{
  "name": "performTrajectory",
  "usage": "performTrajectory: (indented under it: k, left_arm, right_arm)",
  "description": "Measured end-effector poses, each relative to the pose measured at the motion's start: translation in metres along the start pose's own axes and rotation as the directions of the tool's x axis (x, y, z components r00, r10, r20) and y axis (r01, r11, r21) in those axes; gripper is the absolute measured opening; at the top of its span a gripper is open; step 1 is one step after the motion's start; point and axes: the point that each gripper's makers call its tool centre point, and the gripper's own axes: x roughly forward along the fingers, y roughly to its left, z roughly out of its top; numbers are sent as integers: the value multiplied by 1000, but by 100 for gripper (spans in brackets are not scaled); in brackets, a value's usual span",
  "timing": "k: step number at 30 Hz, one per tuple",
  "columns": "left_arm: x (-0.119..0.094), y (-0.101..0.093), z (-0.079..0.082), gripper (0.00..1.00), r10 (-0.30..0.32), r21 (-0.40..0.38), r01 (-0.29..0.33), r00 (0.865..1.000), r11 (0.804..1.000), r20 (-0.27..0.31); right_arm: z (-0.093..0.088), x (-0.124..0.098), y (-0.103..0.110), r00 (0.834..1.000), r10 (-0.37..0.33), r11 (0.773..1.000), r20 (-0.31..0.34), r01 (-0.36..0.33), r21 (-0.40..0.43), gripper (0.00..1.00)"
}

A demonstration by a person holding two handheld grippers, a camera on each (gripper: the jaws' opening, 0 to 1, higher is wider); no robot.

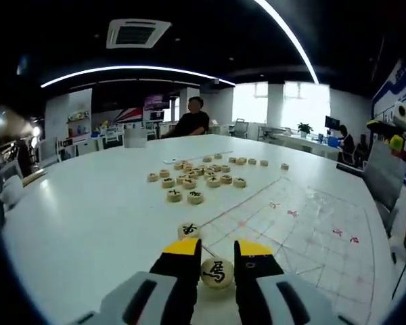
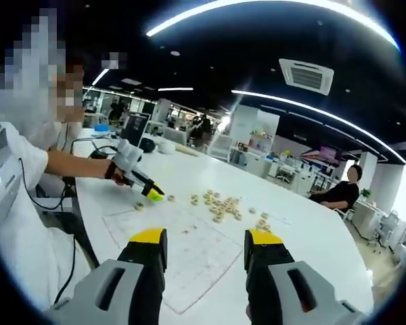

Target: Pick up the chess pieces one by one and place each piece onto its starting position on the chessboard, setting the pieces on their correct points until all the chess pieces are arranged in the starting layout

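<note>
So you're at a big white round counter (image 1: 88, 217) in an open office. Your chessboard (image 1: 304, 230) is a thin see-through sheet w/ pale grid lines and red marks, lying flat on the counter; in the left gripper view it runs off to the right, in the right gripper view it sits just past your jaws, straight ahead.

Your left gripper (image 1: 217, 261) is low over the near corner of the board, black jaws w/ yellow tips. They're closed in on a round wooden chess piece (image 1: 217, 272) w/ a black character on top, one jaw on each side of the disc, so you've got it pinched. In the right gripper view you can see that same gripper out at the end of your arm, over the far-left edge of the board w/ a small piece on the counter just beside it.

Your right gripper (image 2: 206, 250) hangs above the near edge of the board, jaws wide apart, nothing between them.

Second piece (image 1: 188, 230) lies flat just beyond the left jaws, right at the board's edge, not touching the held one. The rest of the pieces (image 1: 203, 176) are a loose pile further out on the counter, off the board, w/ a few strays trailing right toward the far corner. Can't read their characters from here, too small.

Someone in a black top (image 1: 191, 122) sits at the far side of the counter.
</note>
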Motion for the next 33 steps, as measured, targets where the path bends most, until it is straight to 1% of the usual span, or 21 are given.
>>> performTrajectory:
  k: [5, 11, 16, 18, 21, 22, 24, 26, 30, 33]
  left_arm:
    - [6, 1, 0, 22, 7, 1, -7, 1000, 1000, 1]
    - [12, 8, -2, 22, 36, 17, -36, 999, 999, -1]
    - [15, 12, -2, 22, 59, 60, -59, 998, 996, 7]
    - [15, 13, -2, 22, 63, 65, -63, 998, 996, 10]
    - [17, 13, -2, 22, 60, 66, -61, 998, 996, 16]
    - [18, 12, -2, 24, 55, 76, -57, 998, 996, 16]
    - [18, 9, -3, 31, 43, 90, -44, 999, 995, 18]
    - [18, 7, -4, 34, 33, 104, -34, 999, 994, 19]
    - [16, 7, -5, 34, 35, 115, -37, 999, 993, 16]
    - [5, 2, -9, 37, 5, 90, -5, 1000, 996, -2]
  right_arm:
    - [-1, 0, -3, 1000, 6, 1000, -9, -6, -1, 46]
    - [-2, -1, -7, 1000, 0, 1000, -11, 0, 0, 45]
    - [-2, -2, -6, 1000, -4, 1000, -11, 4, -2, 44]
    - [-2, -2, -7, 1000, -5, 1000, -12, 5, -1, 44]
    - [-2, -2, -8, 1000, -6, 1000, -14, 6, -2, 44]
    - [-2, -2, -8, 1000, -7, 1000, -14, 7, -2, 44]
    - [-2, -2, -7, 1000, -7, 1000, -13, 7, -2, 44]
    - [-2, -2, -7, 1000, -8, 1000, -13, 8, -2, 44]
    - [-2, -2, -9, 1000, -9, 1000, -13, 9, -2, 44]
    - [-2, -3, -8, 1000, -11, 1000, -14, 11, -2, 44]
